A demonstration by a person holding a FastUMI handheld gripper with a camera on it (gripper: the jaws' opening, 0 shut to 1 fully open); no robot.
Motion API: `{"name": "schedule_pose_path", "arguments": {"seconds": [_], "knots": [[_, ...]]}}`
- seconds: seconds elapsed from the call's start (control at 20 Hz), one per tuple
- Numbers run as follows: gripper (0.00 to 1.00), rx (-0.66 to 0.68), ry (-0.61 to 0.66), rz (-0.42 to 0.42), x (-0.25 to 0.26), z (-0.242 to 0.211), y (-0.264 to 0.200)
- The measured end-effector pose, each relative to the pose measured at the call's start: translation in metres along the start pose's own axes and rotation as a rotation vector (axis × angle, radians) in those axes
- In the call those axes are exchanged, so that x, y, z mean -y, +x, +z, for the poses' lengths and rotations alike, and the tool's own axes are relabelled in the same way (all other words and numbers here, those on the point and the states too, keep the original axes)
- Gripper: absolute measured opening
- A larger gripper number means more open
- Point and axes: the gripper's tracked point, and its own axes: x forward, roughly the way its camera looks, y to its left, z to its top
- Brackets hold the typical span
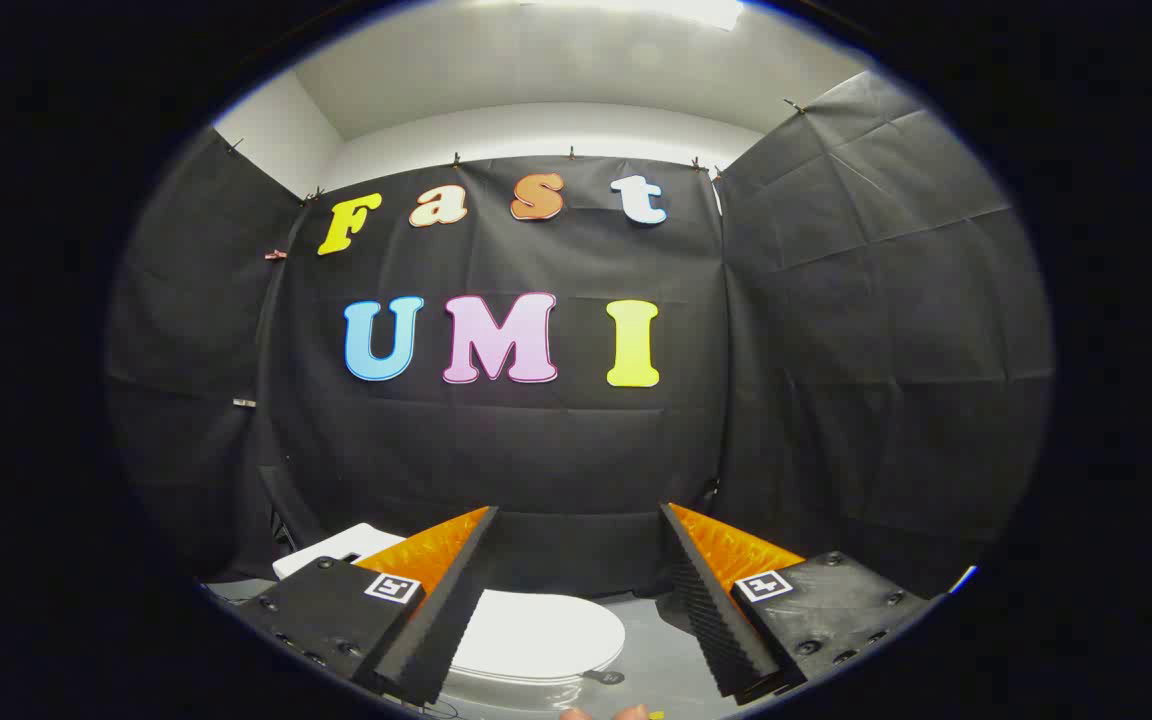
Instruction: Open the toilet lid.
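Below, closed toilet lid [536,635] between gripper [576,520] jaws, spread wide, untouched

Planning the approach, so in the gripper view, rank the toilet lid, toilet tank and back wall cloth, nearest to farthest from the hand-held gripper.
The hand-held gripper is open.
1. Toilet lid, shut, between and below the fingers.
2. Toilet tank, beyond the left finger.
3. Back wall cloth, beyond everything.

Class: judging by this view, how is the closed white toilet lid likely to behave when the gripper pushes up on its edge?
The toilet lid looks smooth and glossy, so fingers may slip. It seems rigid, likely swinging up as one piece rather than bending. The gripper is open above it, touching nothing.
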Motion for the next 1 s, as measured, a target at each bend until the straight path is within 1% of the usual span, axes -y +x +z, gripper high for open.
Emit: {"name": "schedule_pose_path", "arguments": {"seconds": [0.1, 0.25, 0.4, 0.55, 0.65, 0.85, 1.0], "knots": [[0.98, 0.000, 0.001, -0.012, 0.002, 0.000, -0.001], [0.98, 0.003, 0.006, -0.059, 0.003, -0.001, 0.003], [0.98, -0.023, -0.009, -0.095, 0.006, -0.015, 0.008], [0.98, -0.042, -0.028, -0.075, -0.003, -0.022, -0.004], [0.98, -0.035, -0.036, -0.068, -0.010, -0.018, 0.002], [0.98, -0.033, -0.011, -0.047, -0.024, -0.020, 0.005], [0.98, -0.033, -0.025, -0.046, -0.022, -0.020, 0.005]]}}
